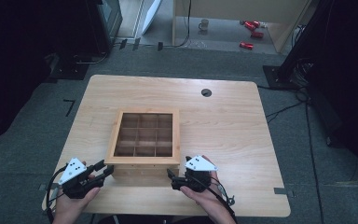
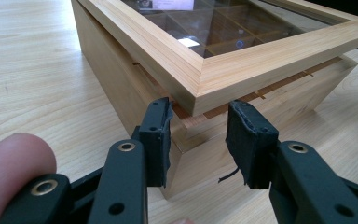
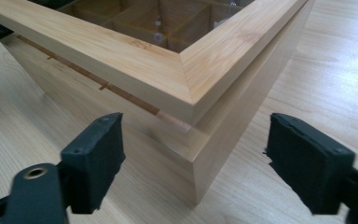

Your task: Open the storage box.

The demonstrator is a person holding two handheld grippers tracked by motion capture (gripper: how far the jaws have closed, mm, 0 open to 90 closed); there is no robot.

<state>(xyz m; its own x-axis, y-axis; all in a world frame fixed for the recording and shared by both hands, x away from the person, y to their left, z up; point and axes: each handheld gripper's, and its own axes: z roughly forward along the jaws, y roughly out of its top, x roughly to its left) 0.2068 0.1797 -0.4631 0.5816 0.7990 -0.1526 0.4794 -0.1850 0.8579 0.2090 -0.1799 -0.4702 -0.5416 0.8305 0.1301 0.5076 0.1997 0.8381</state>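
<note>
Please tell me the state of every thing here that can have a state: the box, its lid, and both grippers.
box: stands on the table, not fully closed.
lid: raised a little at the front, gap showing under it.
left gripper: shut on the lid's front corner.
right gripper: open, jaws on either side of the other front corner, not touching.

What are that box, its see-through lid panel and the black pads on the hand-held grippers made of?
The box looks like pale wood with a smooth finish: grain lines and mitred corners show. The lid panel seems glass or clear plastic, since it reflects light. The pads look like soft black foam or rubber, matte with frayed edges.
</note>
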